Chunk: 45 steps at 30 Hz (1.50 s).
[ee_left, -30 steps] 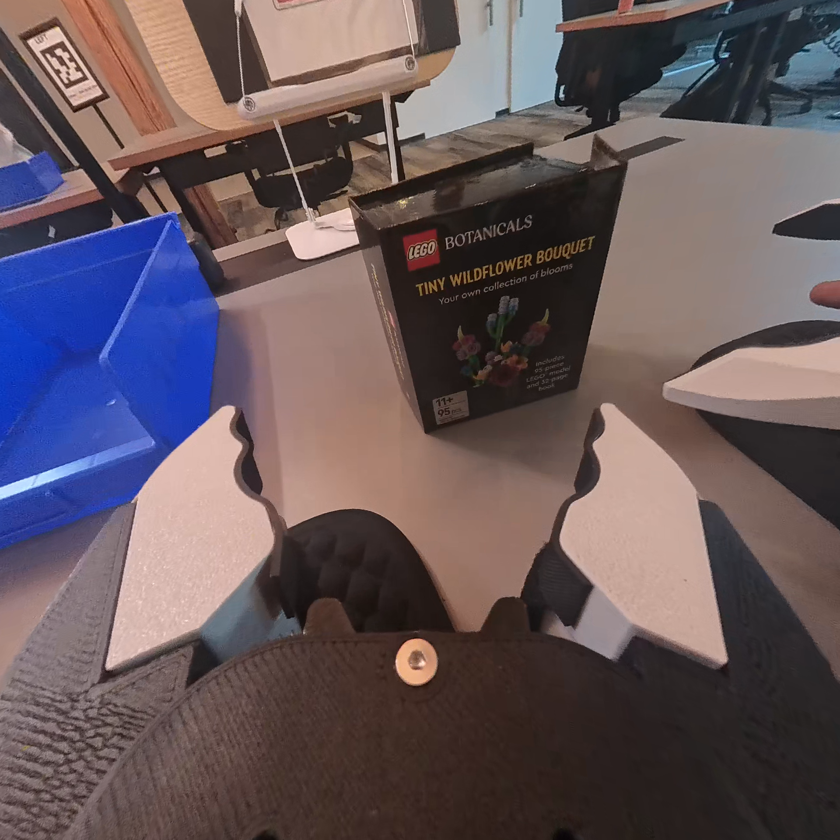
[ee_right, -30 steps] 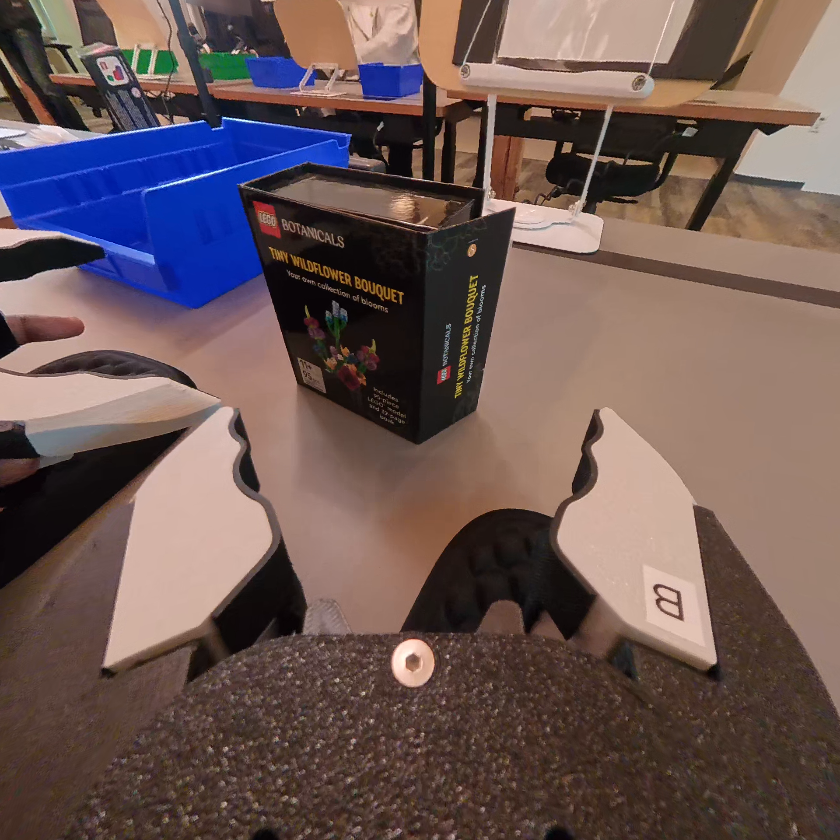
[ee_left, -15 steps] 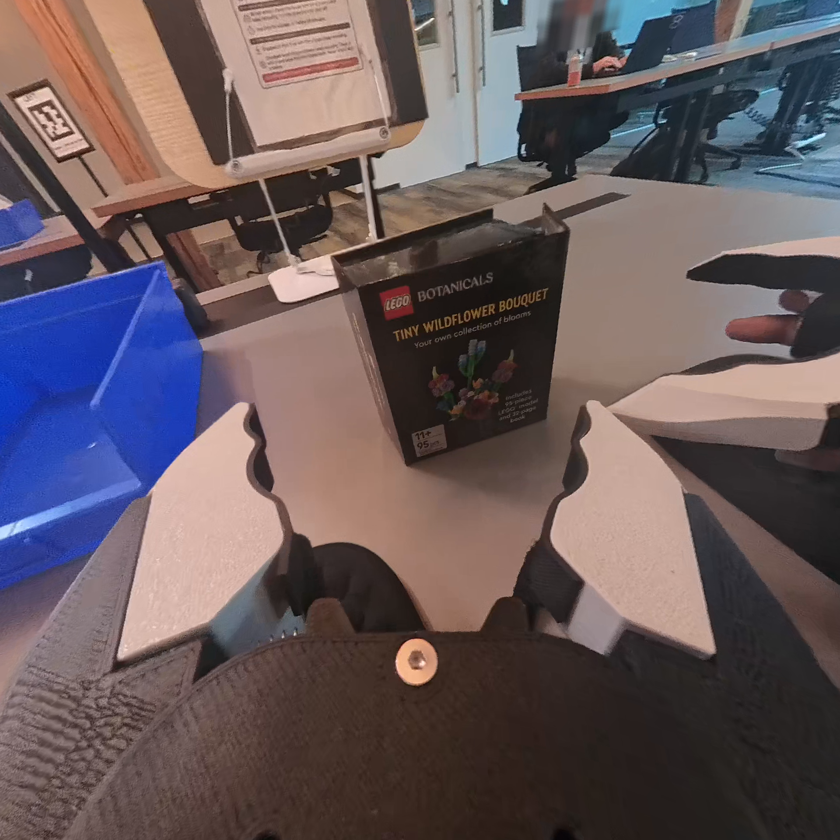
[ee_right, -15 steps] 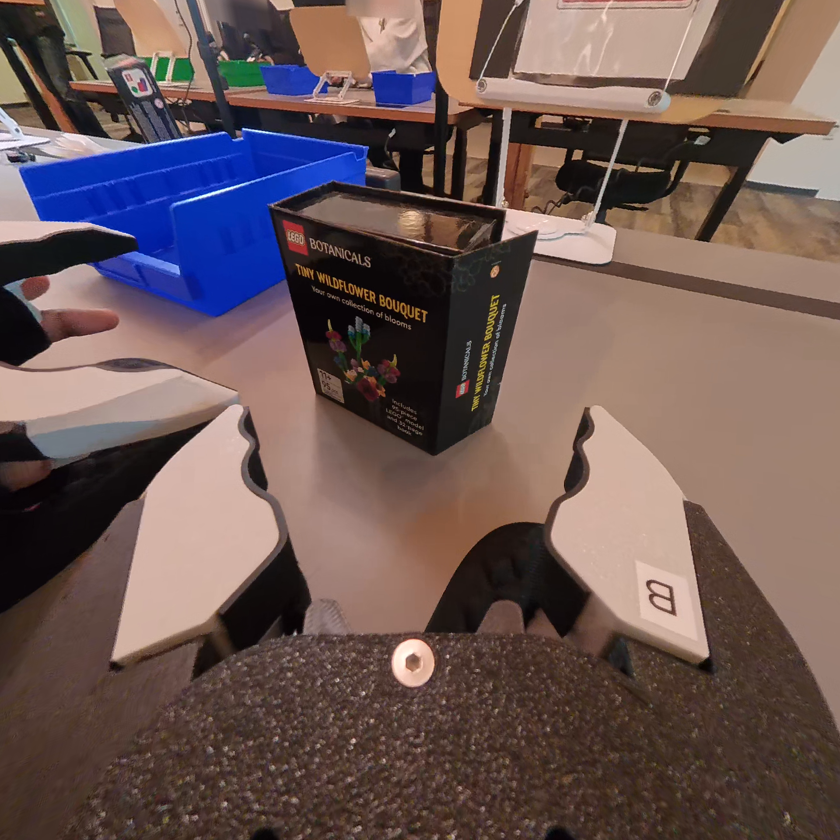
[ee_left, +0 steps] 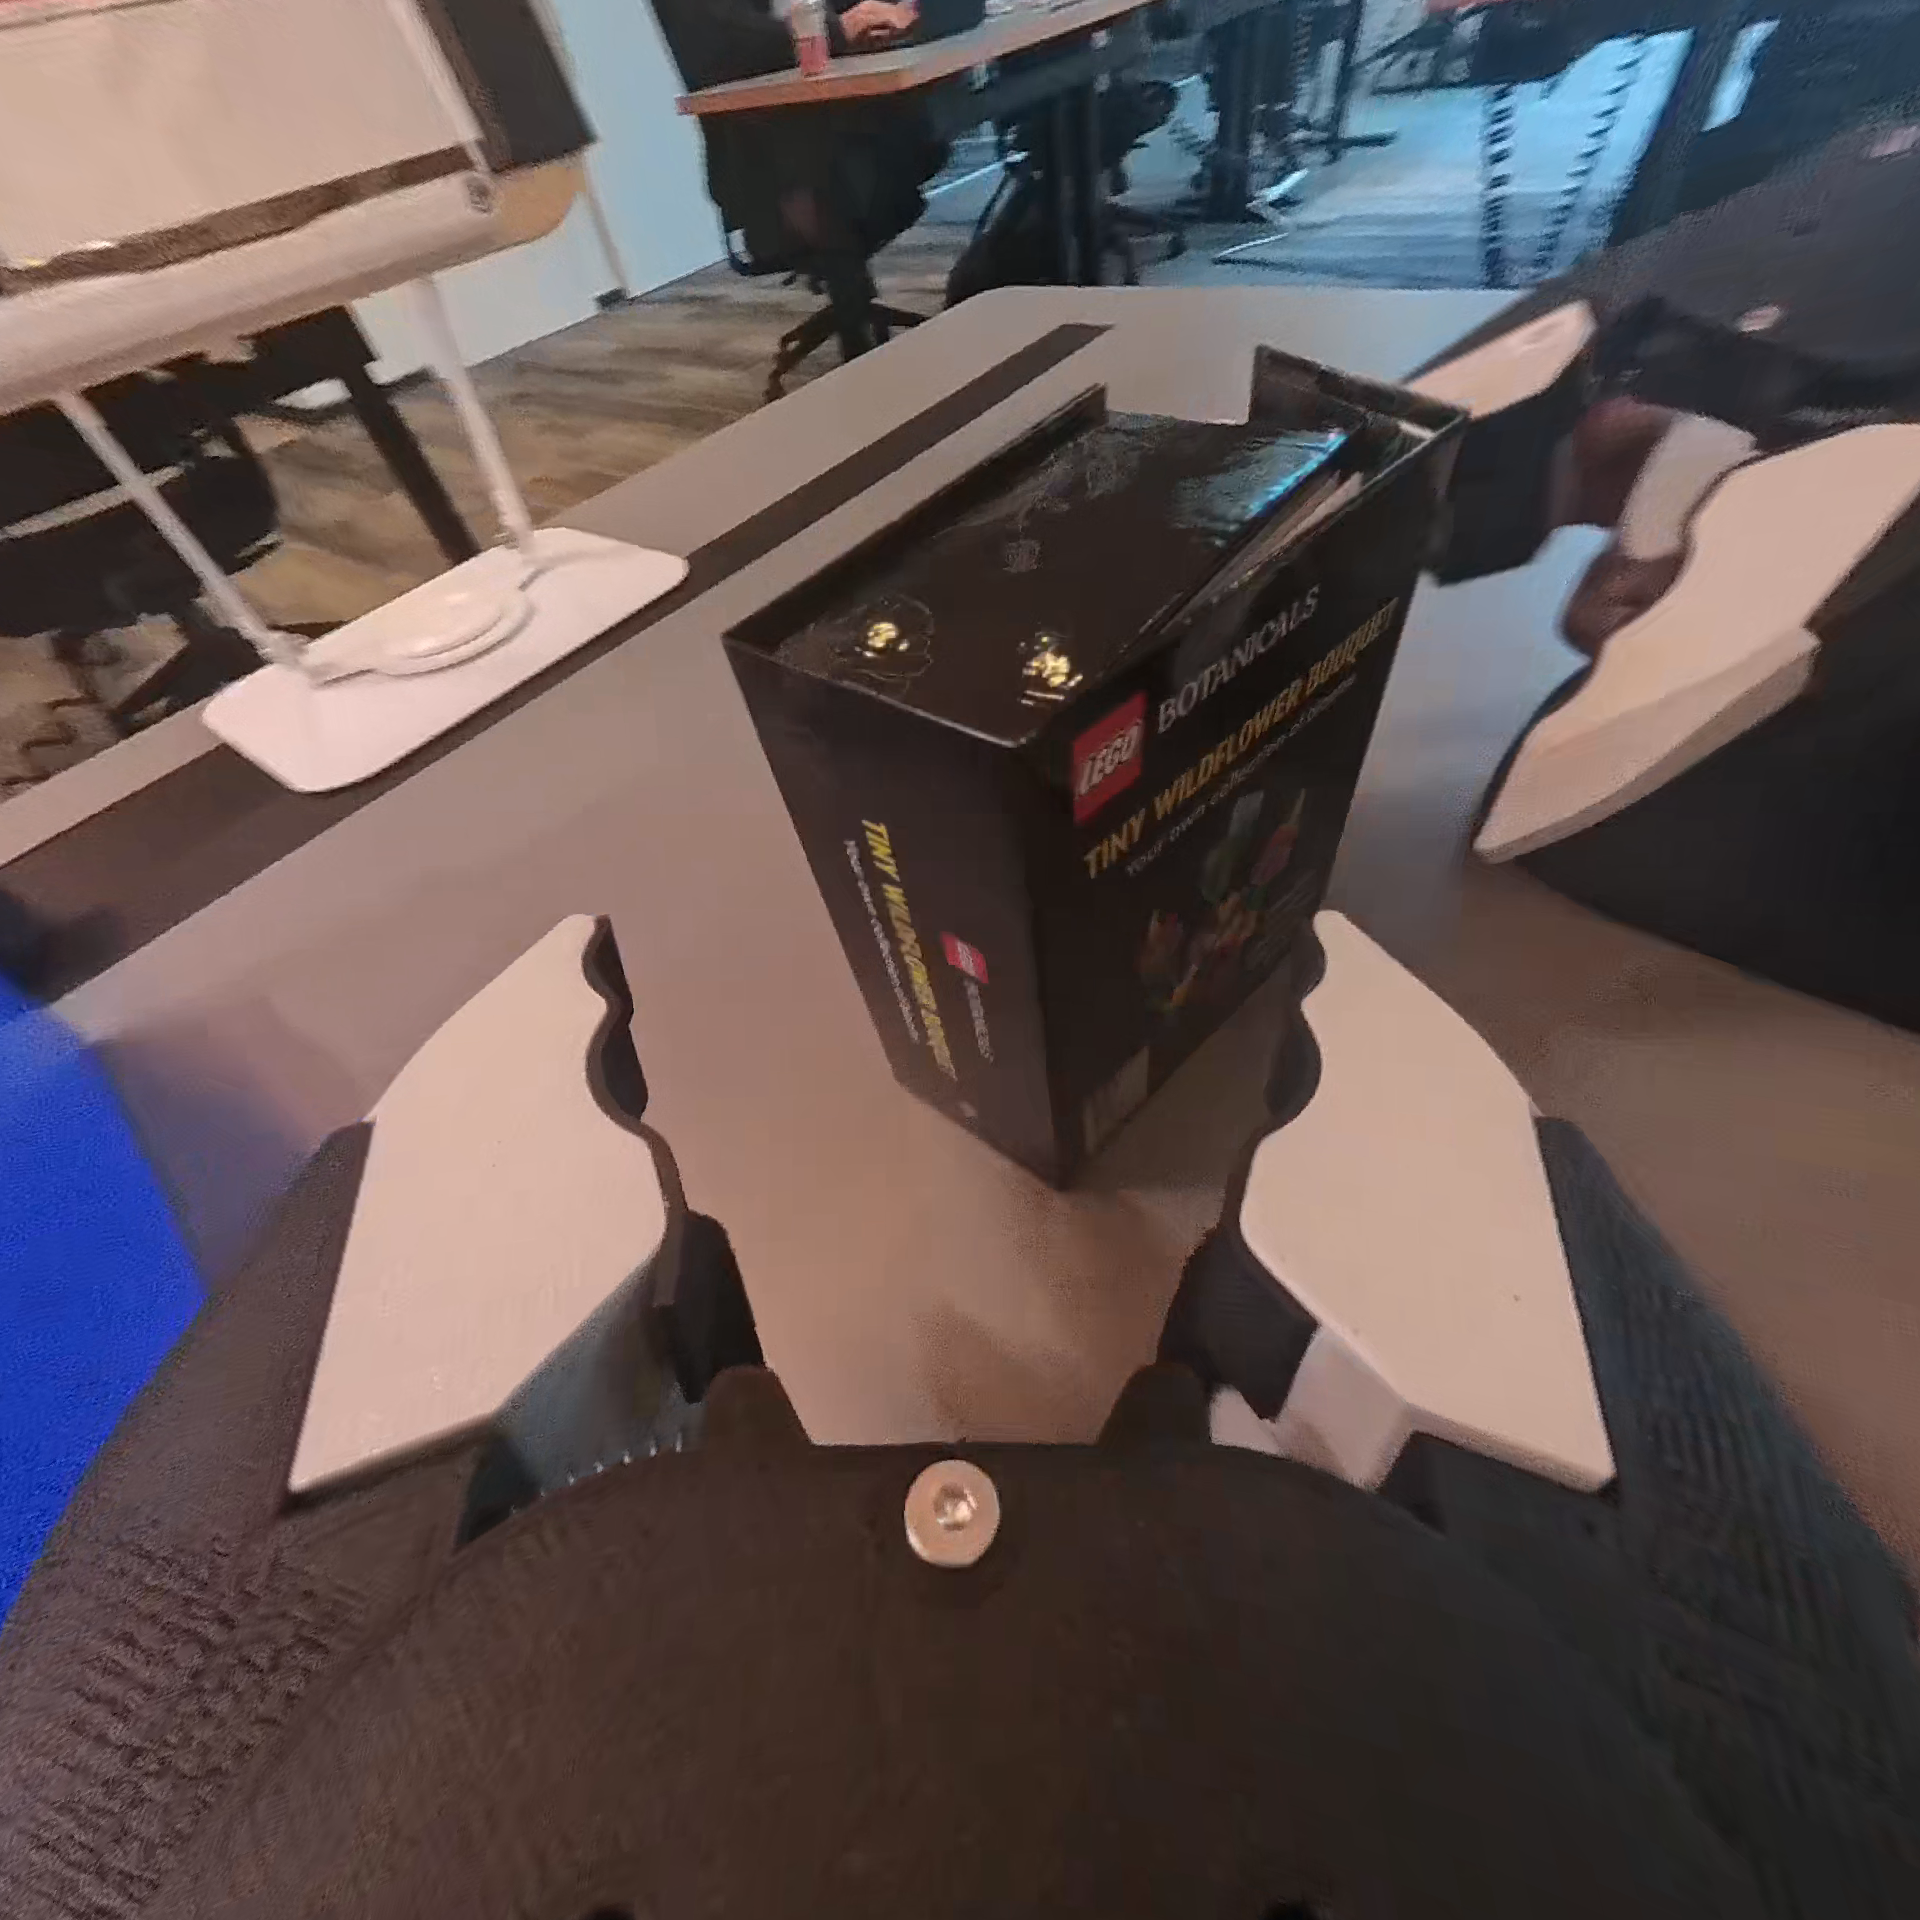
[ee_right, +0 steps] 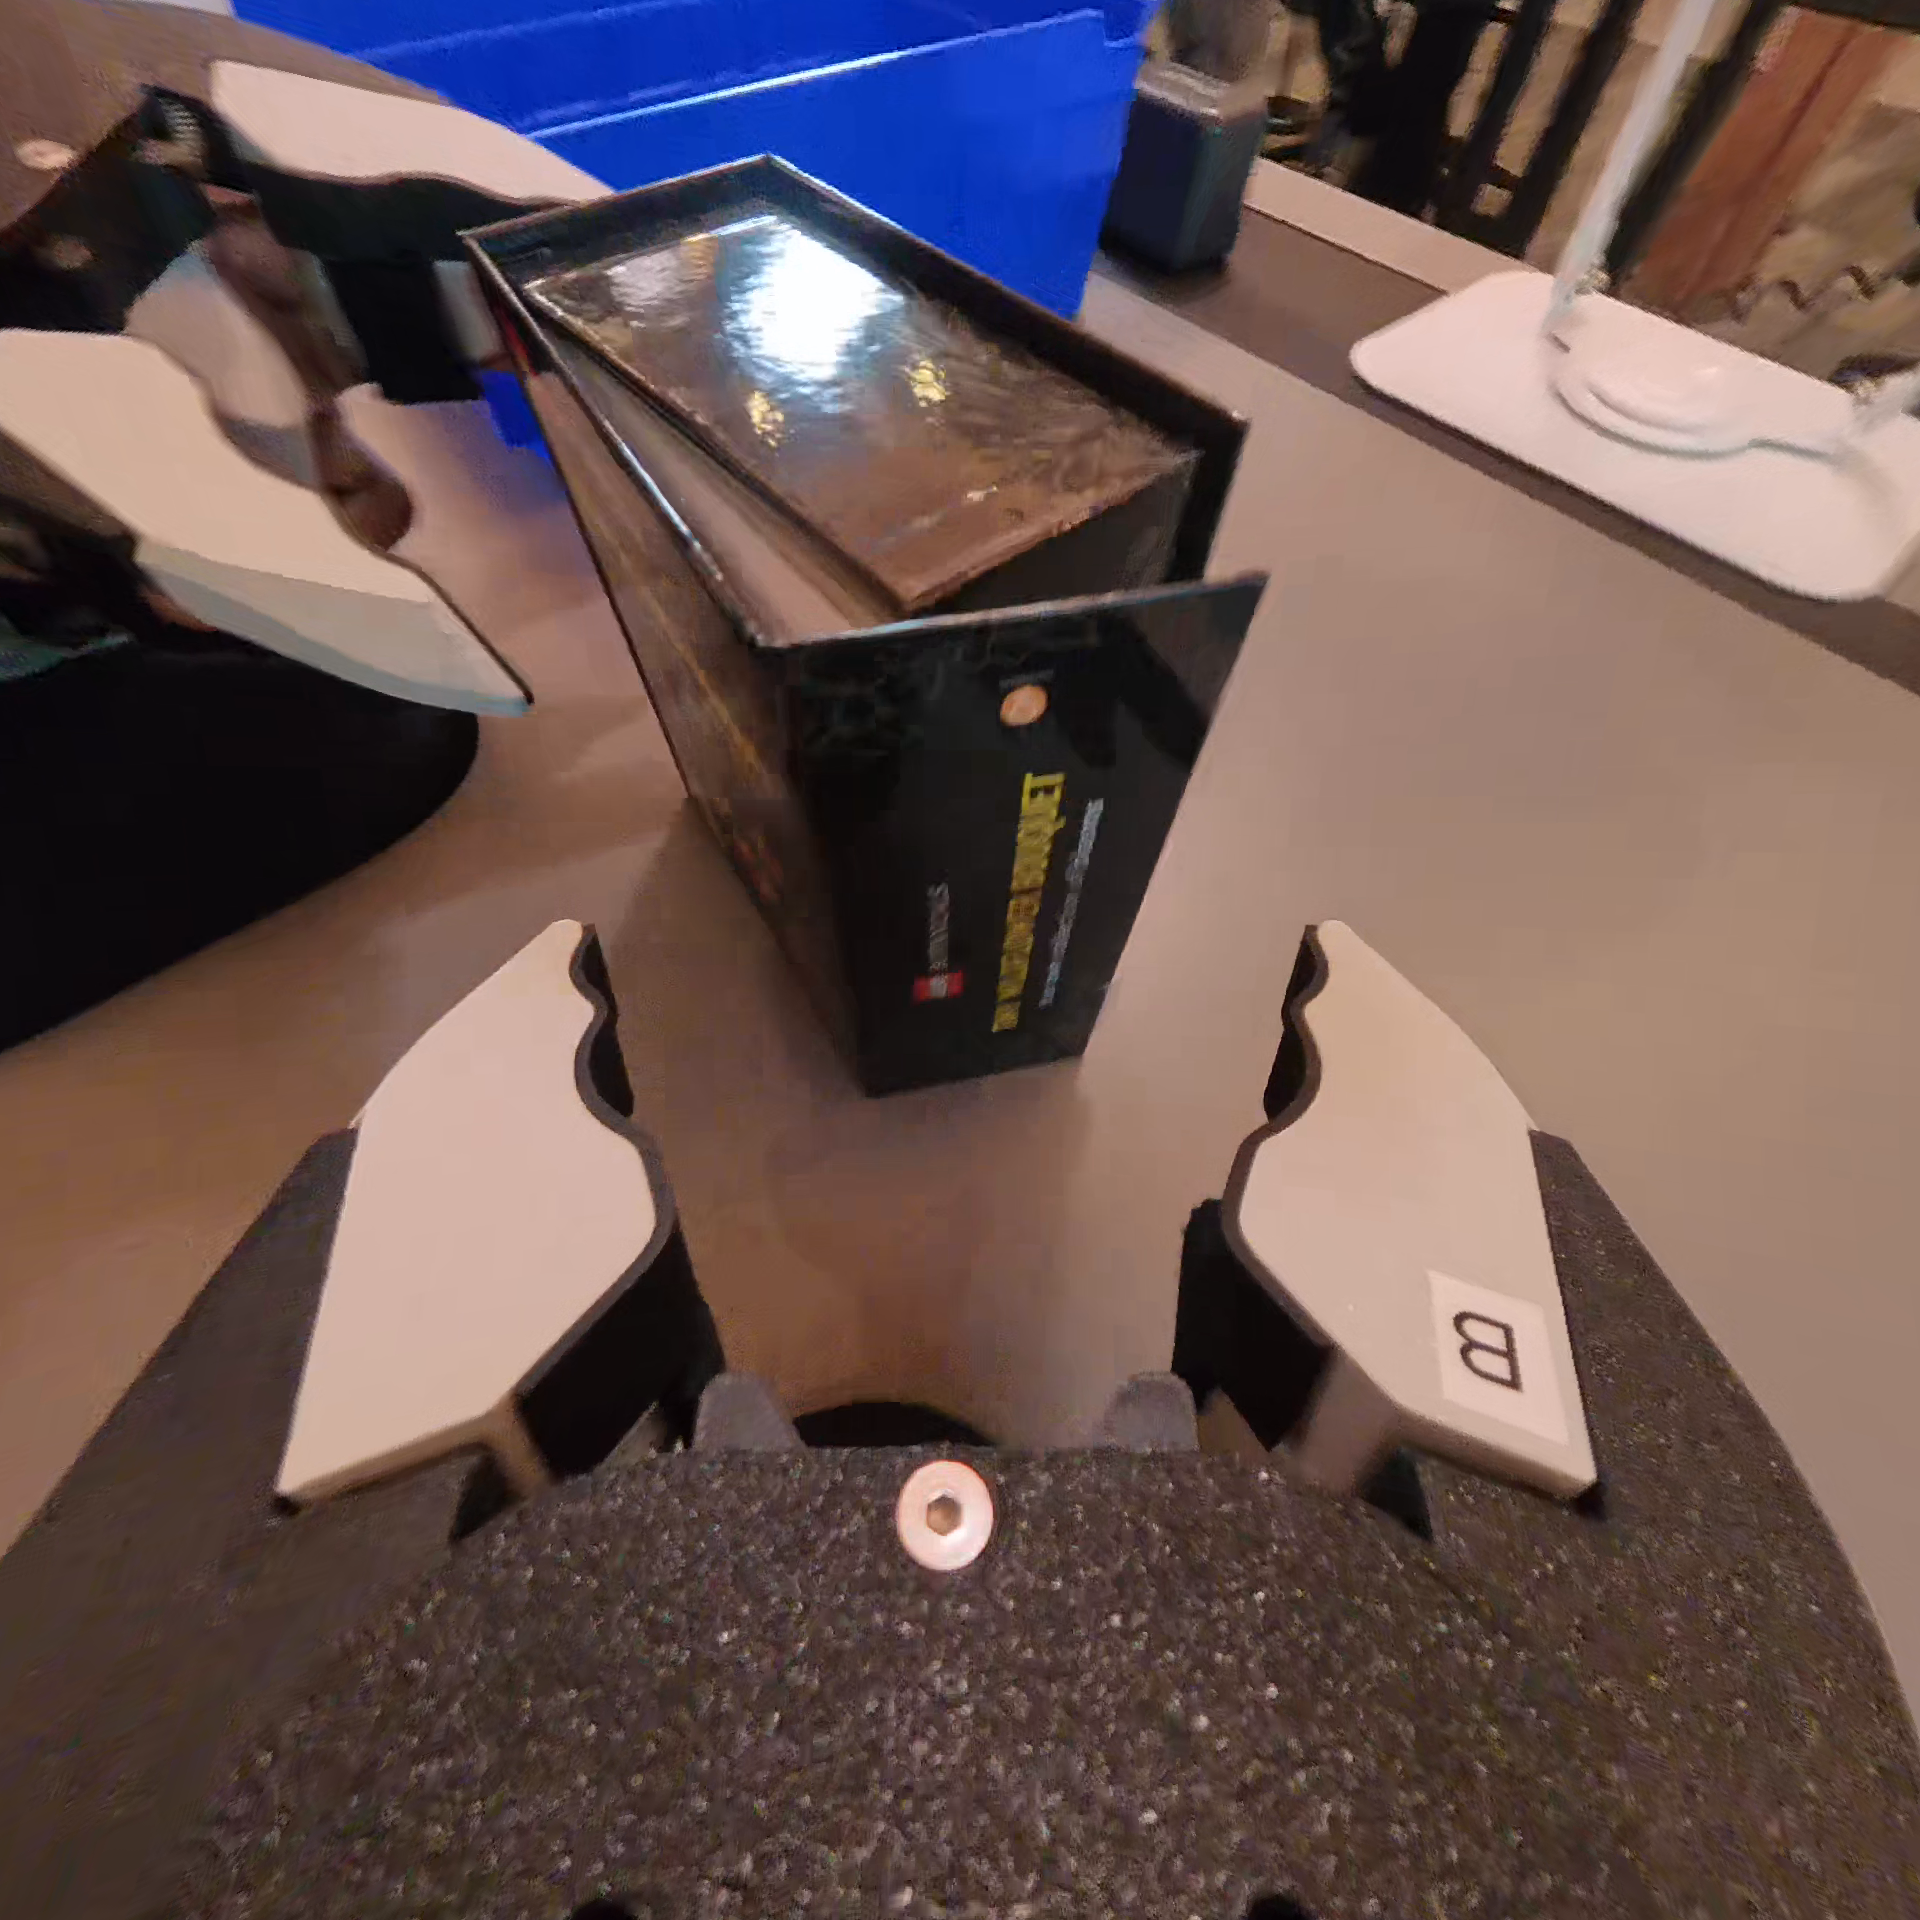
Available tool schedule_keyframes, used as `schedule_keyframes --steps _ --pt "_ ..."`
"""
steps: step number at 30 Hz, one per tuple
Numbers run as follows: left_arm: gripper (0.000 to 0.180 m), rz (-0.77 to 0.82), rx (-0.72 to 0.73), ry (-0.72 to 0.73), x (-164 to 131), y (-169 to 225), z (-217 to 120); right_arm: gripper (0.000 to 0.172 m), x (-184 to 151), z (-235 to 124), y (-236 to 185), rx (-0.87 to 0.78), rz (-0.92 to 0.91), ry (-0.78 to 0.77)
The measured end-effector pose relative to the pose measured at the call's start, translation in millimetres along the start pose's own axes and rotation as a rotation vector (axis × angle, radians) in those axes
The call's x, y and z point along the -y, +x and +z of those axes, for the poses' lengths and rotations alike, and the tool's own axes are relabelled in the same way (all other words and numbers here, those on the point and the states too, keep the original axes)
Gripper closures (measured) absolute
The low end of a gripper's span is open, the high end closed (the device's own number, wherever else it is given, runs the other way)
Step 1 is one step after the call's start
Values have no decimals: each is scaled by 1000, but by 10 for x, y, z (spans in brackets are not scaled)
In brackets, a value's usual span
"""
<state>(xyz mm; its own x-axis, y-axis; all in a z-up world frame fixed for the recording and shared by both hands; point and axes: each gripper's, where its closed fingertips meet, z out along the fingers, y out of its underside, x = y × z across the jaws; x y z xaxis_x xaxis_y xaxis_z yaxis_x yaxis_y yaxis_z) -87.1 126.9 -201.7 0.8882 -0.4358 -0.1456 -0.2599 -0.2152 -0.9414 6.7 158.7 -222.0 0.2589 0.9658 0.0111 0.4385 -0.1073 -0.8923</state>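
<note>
left tool (ee_left: 956, 940): wide open, gripping nothing, black box (ee_left: 1081, 831) mid-frame
right tool (ee_right: 945, 940): also open, same box just ahead
tabletop (ee_right: 1455, 831): grey

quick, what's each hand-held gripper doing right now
Left hand-held gripper: open, holding nothing, black box stands just ahead.
Right hand-held gripper: open, holding nothing, facing the box's narrow end.

A grey tabletop (ee_right: 1558, 935) carries a black box (ee_right: 935, 675) standing upright, its top open. A blue bin (ee_right: 883, 114) sits just behind the box, and a white stand base (ee_left: 436, 665) rests by a dark seam (ee_left: 883, 436) across the surface.
</note>
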Motion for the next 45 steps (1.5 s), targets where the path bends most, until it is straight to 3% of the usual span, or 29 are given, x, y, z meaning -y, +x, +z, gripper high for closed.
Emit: schedule_keyframes --steps 4,9,12,18,25,28,30,32,34,35,37,40,42,43,45 --pt "67 5 -195 -1 -72 111 196 51 22 227 14 166 -141 4" --pt "75 103 -335 -29 -170 204 389 56 107 437 -39 311 -254 53" --pt "91 117 -383 26 -125 216 464 68 188 475 -141 405 -309 103" --pt "100 100 -502 52 -88 301 399 74 257 404 -300 513 -346 193" --pt "97 -56 -596 128 249 392 289 80 617 99 -369 674 -65 326" --pt "78 -18 -508 216 387 290 240 80 690 68 -323 703 99 342" --pt "62 64 -409 344 540 207 103 80 723 80 -223 695 243 348" --pt "53 247 -288 437 616 181 -46 80 744 76 -107 695 408 358" --pt "50 391 -177 386 540 157 -75 80 767 70 14 702 590 370" --pt "50 377 -146 353 499 142 -73 80 785 60 70 702 669 388" --pt "50 199 -80 314 451 33 -58 80 841 20 176 683 792 455" --pt "50 -440 -139 271 448 -77 -65 80 922 -60 305 617 904 580" --pt "50 -864 -317 300 551 13 -103 80 985 -129 333 569 905 662" --pt "50 -990 -393 298 585 98 -97 80 1021 -162 333 548 901 696" --pt "50 -1081 -463 263 588 281 -31 80 1090 -224 310 521 900 761"
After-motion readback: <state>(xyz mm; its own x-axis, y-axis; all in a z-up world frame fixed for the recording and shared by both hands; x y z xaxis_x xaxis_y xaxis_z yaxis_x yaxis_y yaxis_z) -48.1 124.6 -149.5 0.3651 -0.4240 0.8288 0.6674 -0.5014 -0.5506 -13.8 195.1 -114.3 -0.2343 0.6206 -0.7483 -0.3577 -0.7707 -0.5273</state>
